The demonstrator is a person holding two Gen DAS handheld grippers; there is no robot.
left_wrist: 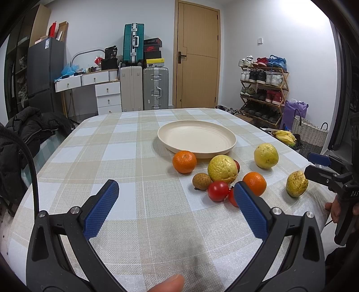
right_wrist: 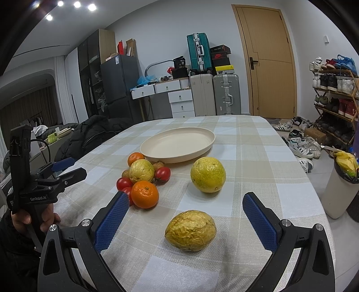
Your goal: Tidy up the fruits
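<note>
Checked cloth covers your table (right_wrist: 258, 143), where the wrinkled yellow fruit (right_wrist: 190, 230) lies near the right edge, long axis crosswise, straight ahead between your right tool's (right_wrist: 185, 221) wide-open, empty fingers, nearer than your equally open left tool (left_wrist: 177, 211).

Pale grey walls (left_wrist: 94, 20) enclosing room. Tan wooden door (left_wrist: 197, 56) standing shut. Teal hard-shell suitcase (left_wrist: 133, 42) sitting atop beige and silver suitcases. Bamboo shoe rack (left_wrist: 264, 89) holding sneakers. Dark grey fridge (right_wrist: 119, 78) flanking white drawer desk (right_wrist: 170, 94). Ceiling spotlights (right_wrist: 76, 4) glowing.
</note>
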